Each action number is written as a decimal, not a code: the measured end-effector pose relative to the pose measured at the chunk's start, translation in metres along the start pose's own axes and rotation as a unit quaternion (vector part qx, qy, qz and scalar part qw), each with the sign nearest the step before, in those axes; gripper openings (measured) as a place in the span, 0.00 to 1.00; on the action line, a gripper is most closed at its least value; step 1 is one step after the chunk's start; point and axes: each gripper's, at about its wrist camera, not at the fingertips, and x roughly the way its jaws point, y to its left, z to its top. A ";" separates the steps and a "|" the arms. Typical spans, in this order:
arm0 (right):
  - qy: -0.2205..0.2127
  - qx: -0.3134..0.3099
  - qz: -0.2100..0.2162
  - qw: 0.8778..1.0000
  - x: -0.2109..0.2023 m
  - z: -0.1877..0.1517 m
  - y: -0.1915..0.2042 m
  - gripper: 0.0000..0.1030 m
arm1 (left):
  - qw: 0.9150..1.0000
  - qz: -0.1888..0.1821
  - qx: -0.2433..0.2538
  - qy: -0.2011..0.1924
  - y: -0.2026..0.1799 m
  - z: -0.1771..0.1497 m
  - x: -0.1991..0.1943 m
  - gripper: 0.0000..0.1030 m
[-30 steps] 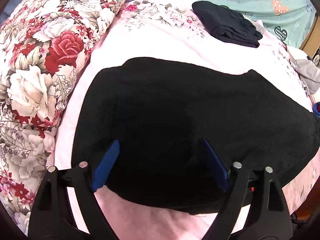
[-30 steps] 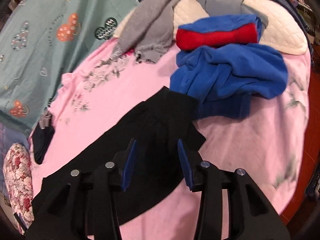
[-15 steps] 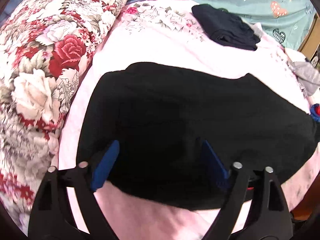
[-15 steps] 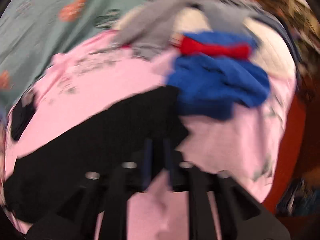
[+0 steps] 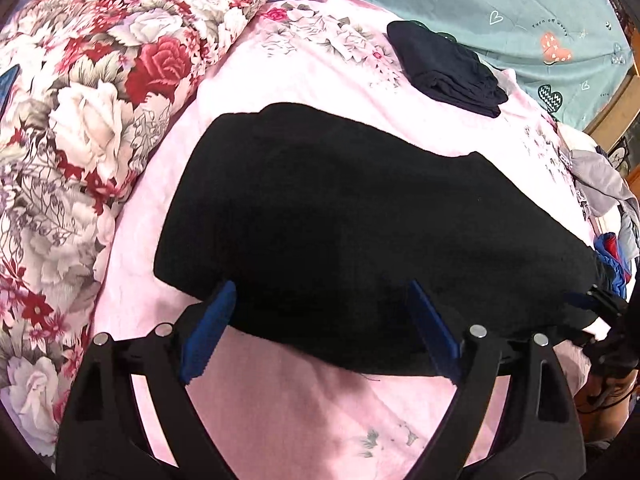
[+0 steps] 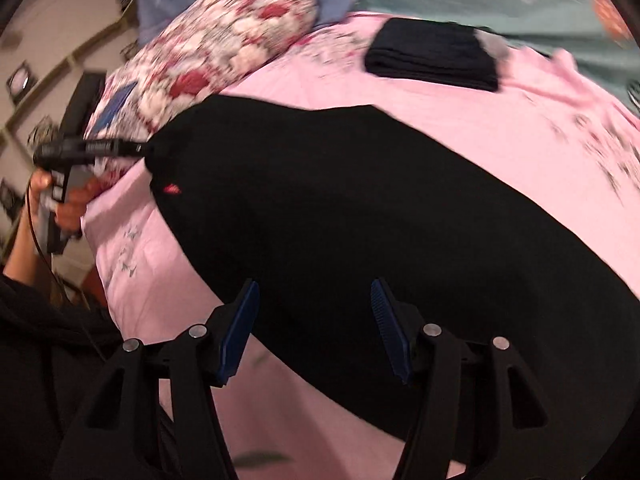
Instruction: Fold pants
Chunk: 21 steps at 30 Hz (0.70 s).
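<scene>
- Black pants [image 5: 360, 224] lie spread flat across the pink bedsheet [image 5: 304, 412], long axis running left-right in the left wrist view; near edge sits just in front of both grippers.
- Left gripper [image 5: 320, 320]: fingers [image 5: 208, 332] spread wide, blue pads either side of the pants' near hem. Nothing clamped; the fabric lies between & under the tips. Can't tell if the tips touch the cloth.
- Right gripper [image 6: 314, 320]: fingers [image 6: 238, 332] also wide apart, over the pants' near edge, gripping nothing. Right wrist view is motion-blurred, so contact w/ the fabric is unclear.
- In the right wrist view the left gripper [image 6: 92, 148] shows at far left, held in the person's hand [image 6: 60, 200], tip at the pants' end by the bed edge. Small red mark [image 6: 170, 189] on the fabric near that end.
- In the left wrist view the right gripper shows at the far right edge, by the pants' other end.
- Floral pillow [image 5: 88, 128] along the left side of the bed, just beside the pants but apart.
- Folded dark garment [image 5: 444, 68] further back on the sheet, well apart from the pants.
- Teal blanket w/ hearts [image 5: 520, 12] behind that.
- Grey clothing [image 5: 600, 184] & a bit of blue/red fabric [image 5: 610, 252] at far right, near the pants' right end.
</scene>
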 end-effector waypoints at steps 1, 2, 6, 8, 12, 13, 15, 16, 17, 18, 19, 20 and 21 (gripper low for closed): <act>0.011 -0.009 0.006 1.000 0.008 0.004 0.005 0.56 | 1.000 0.000 0.000 -0.001 0.000 0.000 0.000 0.86; 0.018 -0.015 0.005 1.000 0.012 0.007 0.004 0.51 | 1.000 -0.001 0.001 -0.003 0.000 0.000 -0.001 0.86; 0.043 -0.045 -0.004 0.998 0.029 0.008 0.017 0.42 | 1.000 -0.005 -0.012 0.000 0.004 0.005 0.003 0.86; 0.044 -0.053 -0.007 0.998 0.033 0.009 0.020 0.39 | 1.000 -0.008 -0.020 0.003 0.007 0.007 0.006 0.86; 0.032 -0.051 -0.019 0.998 0.035 0.012 0.021 0.05 | 0.999 -0.012 -0.029 0.006 0.010 0.009 0.010 0.86; 0.023 -0.044 -0.018 0.999 0.035 0.014 0.021 0.04 | 0.999 -0.014 -0.030 0.007 0.011 0.009 0.011 0.86; 0.007 -0.030 -0.014 0.999 0.029 0.014 0.020 0.03 | 0.999 -0.017 -0.036 0.010 0.013 0.008 0.012 0.86; 0.001 -0.026 -0.005 1.000 0.023 0.013 0.022 0.03 | 0.999 -0.017 -0.034 0.011 0.014 0.008 0.012 0.86; 0.000 -0.024 0.002 1.000 0.019 0.012 0.024 0.03 | 0.999 -0.016 -0.029 0.012 0.013 0.007 0.011 0.86; -0.002 -0.023 0.014 1.000 0.013 0.009 0.027 0.03 | 1.000 -0.015 -0.024 0.012 0.013 0.007 0.012 0.86; -0.003 -0.024 0.024 0.999 0.008 0.006 0.030 0.03 | 1.000 -0.013 -0.019 0.015 0.013 0.006 0.013 0.86; -0.006 -0.024 0.026 0.999 0.004 0.002 0.032 0.03 | 1.000 -0.012 -0.016 0.018 0.014 0.006 0.015 0.86; -0.002 -0.021 0.026 0.999 0.005 -0.002 0.033 0.03 | 1.000 -0.009 -0.015 0.023 0.014 0.005 0.017 0.86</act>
